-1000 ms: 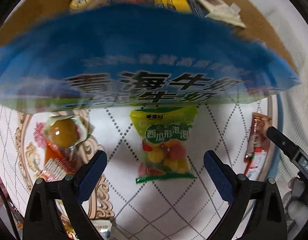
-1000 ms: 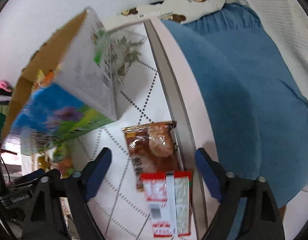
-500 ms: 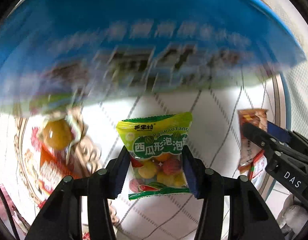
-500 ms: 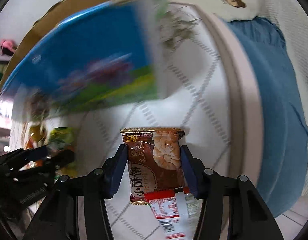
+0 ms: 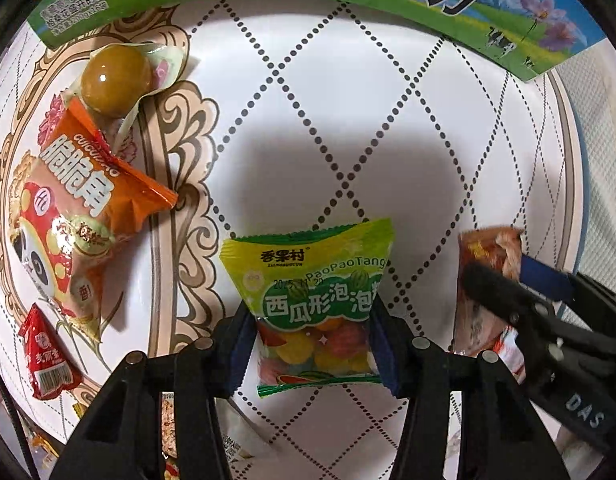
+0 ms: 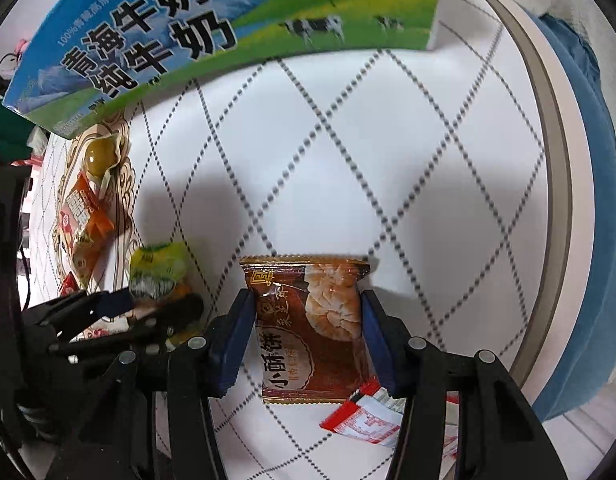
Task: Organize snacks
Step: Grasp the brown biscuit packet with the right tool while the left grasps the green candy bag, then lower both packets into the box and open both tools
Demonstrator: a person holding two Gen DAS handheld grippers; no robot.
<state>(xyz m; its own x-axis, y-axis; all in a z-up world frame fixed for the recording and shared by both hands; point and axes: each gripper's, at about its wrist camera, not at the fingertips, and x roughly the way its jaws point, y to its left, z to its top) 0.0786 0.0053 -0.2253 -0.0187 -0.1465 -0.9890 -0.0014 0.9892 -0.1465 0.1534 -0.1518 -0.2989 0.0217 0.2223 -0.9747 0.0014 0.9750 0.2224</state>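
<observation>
Our left gripper (image 5: 313, 344) pinches the green plastic gum-candy packet (image 5: 309, 304) between its fingers — our right gripper (image 6: 306, 338) likewise clamps the brown foil pastry packet (image 6: 309, 328). Ahead of both, the blue-green cardboard milk carton (image 6: 228, 28).

Right tool (image 6: 306, 340) clamped on a brown pastry packet (image 6: 311, 332) over the white diamond-patterned bench (image 6: 387, 160), red-and-white sachet (image 6: 363, 420) just beside it, left tool (image 6: 160, 308) gripping a green candy bag (image 6: 158, 272), milk carton box (image 6: 212, 28) behind, orange snack bag (image 6: 84, 232) at left
</observation>
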